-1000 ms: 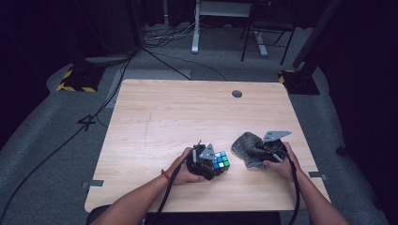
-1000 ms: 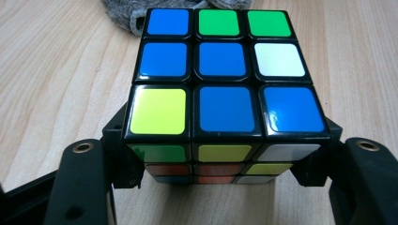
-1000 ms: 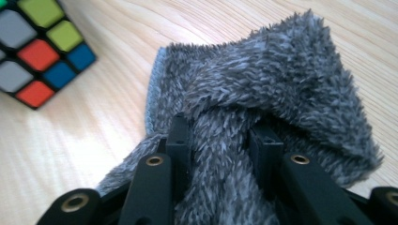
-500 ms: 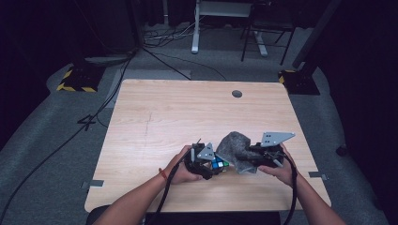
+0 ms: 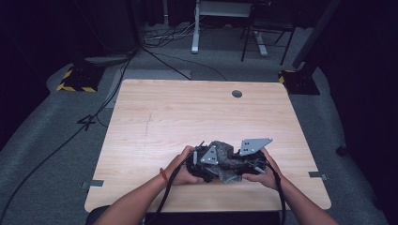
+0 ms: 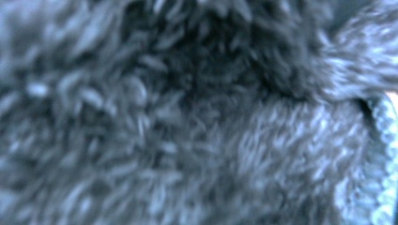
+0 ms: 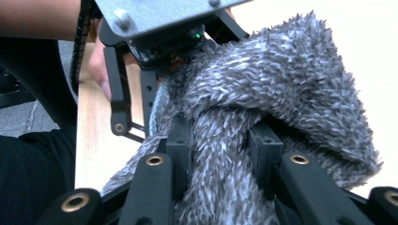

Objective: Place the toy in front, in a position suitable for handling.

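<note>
A second before, the right tool (image 5: 233, 165) had been off to the right of the pale wooden counter (image 5: 197, 112), apart from the left tool (image 5: 202, 165), carrying a fluffy grey chenille cloth (image 5: 225, 157), while the left tool held a multicoloured puzzle cube whose green and blue faces were plain to see. By this moment the right hand had crossed leftward and brought the cloth over the left tool, so that both tools sat together at the near middle of the counter and the cube was covered. In the right gripper view the black jaws were pinched on a thick twisted fold of the cloth (image 7: 263, 108), with the pads pressed into the pile, and the body of the left tool (image 7: 155, 42) sat just beyond it against the fabric. The left gripper view was taken up by blurred grey pile (image 6: 187, 122) right against the lens, so whether the left tool's jaws were clamped on the cube could not be told from the pictures; most likely they were, since the hand had barely moved and nothing lay loose on the counter. The work in hand looked like wiping or wrapping the cube with the cloth, and that contact had only just begun.
</note>
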Demonstrator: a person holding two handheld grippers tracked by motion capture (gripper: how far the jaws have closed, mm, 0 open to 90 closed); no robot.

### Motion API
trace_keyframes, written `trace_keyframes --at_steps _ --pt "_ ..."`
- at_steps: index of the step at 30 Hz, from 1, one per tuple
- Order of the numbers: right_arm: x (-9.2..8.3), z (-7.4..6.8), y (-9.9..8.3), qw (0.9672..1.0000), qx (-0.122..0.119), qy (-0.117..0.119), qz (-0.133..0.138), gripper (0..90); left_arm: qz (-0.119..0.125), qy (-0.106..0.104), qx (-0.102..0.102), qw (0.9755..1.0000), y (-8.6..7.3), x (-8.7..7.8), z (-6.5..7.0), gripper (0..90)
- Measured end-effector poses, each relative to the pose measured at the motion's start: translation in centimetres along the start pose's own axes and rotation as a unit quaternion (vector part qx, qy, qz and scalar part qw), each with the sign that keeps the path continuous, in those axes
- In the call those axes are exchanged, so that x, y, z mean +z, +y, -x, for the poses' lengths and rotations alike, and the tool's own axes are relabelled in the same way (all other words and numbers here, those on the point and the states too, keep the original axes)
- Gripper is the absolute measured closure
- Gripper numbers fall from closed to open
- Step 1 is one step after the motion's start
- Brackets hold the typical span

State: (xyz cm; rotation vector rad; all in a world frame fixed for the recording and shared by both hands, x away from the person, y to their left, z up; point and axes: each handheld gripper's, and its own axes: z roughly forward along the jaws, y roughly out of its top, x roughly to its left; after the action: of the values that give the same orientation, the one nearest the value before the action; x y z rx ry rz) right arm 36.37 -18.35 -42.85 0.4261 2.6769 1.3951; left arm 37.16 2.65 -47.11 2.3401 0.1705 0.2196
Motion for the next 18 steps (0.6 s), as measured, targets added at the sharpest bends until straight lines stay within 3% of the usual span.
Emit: trace_keyframes --at_steps 14,18 --pt "-1.8 1.9 -1.3 0.9983 0.025 -0.053 -0.002 68.0 0.008 0.001 -0.01 0.9999 -0.5 -1.2 -0.5 34.0" --pt "-2.2 2.2 -1.6 0.998 0.033 -0.053 0.008 68.0 0.019 -0.001 -0.012 0.9997 -0.5 -2.0 -0.8 34.0"
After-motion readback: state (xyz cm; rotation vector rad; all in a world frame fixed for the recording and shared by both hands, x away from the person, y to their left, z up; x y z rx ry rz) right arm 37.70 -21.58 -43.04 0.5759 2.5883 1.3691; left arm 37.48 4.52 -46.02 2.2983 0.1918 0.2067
